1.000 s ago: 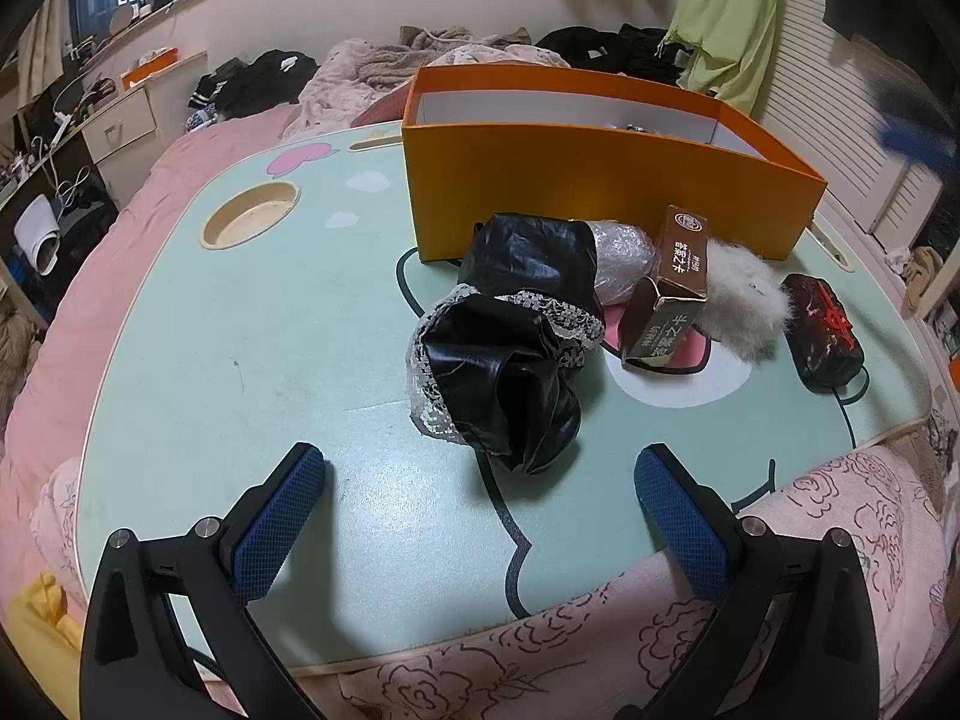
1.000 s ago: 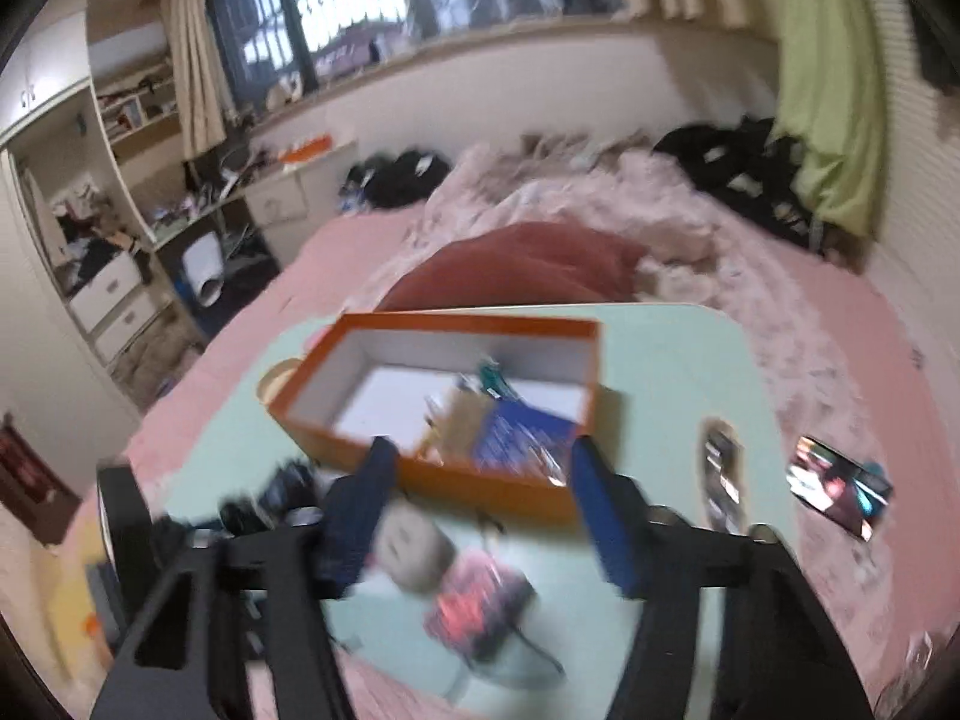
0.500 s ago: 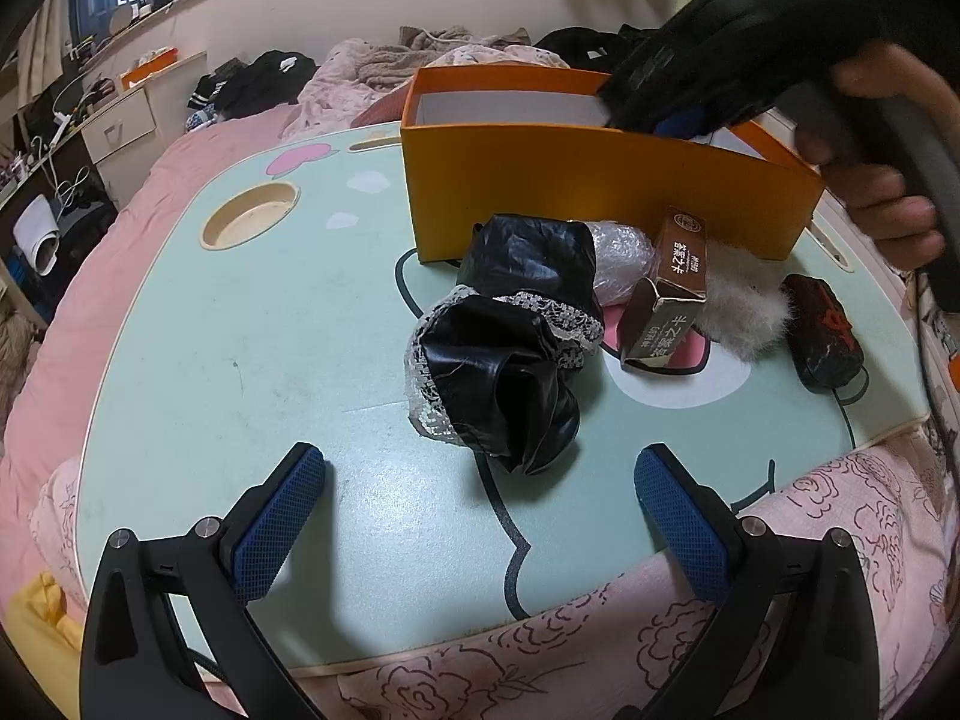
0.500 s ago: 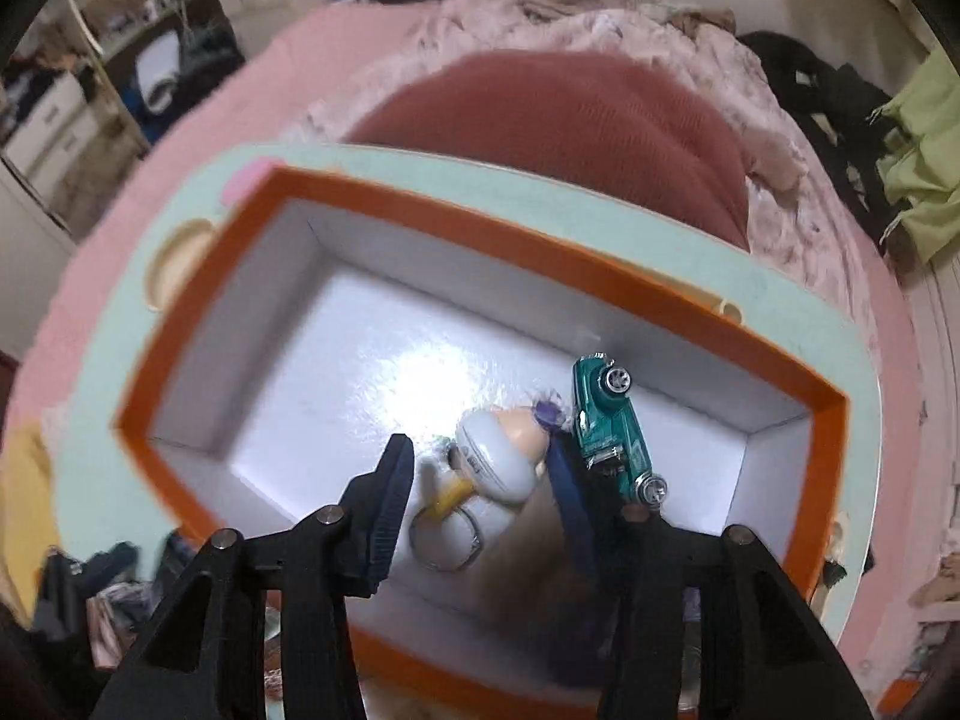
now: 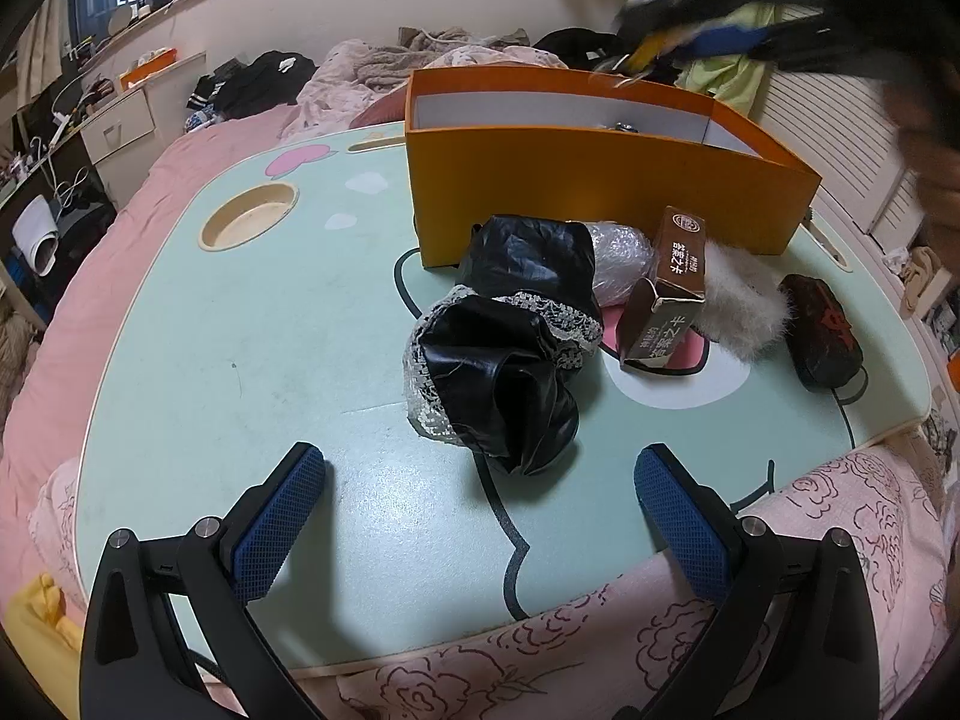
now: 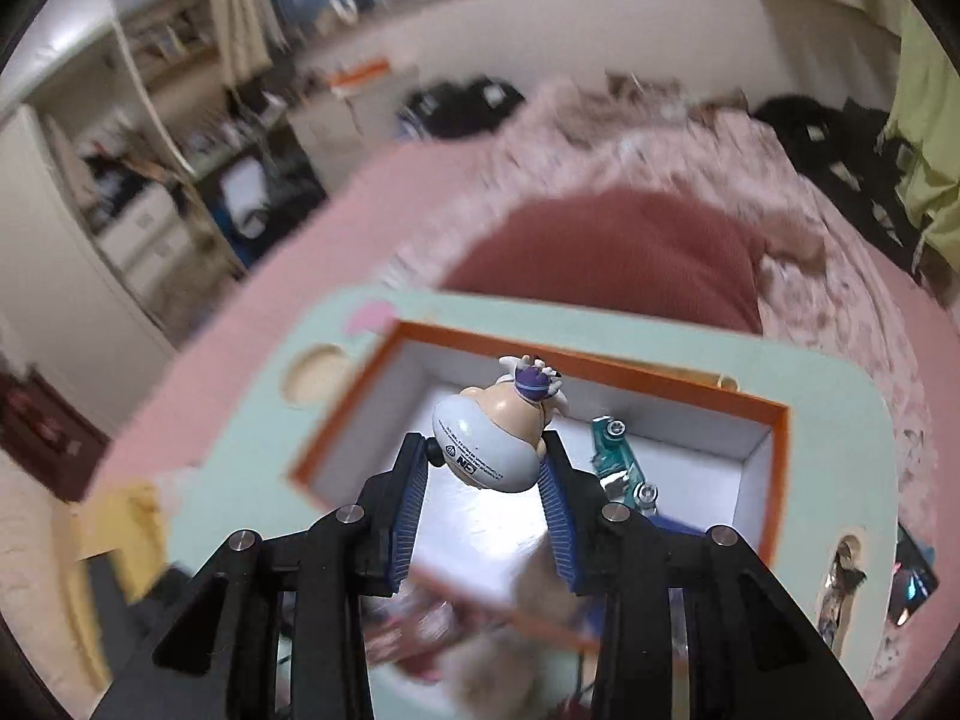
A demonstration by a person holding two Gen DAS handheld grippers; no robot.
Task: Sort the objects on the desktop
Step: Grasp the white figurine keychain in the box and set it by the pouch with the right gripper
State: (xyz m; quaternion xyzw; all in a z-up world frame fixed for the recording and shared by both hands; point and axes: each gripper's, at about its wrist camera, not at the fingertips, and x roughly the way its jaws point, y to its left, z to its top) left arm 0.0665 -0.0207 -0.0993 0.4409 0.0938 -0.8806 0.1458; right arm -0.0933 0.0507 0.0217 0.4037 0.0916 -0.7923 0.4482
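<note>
My right gripper (image 6: 485, 468) is shut on a small white and peach toy figure (image 6: 495, 441) and holds it in the air above the orange box (image 6: 774, 420). A teal toy car (image 6: 618, 462) lies inside the box. In the left wrist view the right gripper (image 5: 708, 39) shows blurred above the box's (image 5: 600, 192) far right corner. My left gripper (image 5: 480, 510) is open and empty, low over the green table's (image 5: 240, 330) near edge. Ahead of it lie a black lace-trimmed cloth (image 5: 510, 348), a brown carton (image 5: 666, 294), a white fluffy thing (image 5: 744, 312) and a dark red and black pouch (image 5: 822, 336).
A clear plastic wrap bundle (image 5: 618, 258) lies behind the cloth. A round cup recess (image 5: 249, 222) sits at the table's far left. Pink bedding (image 5: 780, 630) surrounds the table. A desk and drawers (image 5: 120, 120) stand at far left.
My right gripper has closed on the toy figure inside the box and lifted it up above the box. The left gripper has not moved.
</note>
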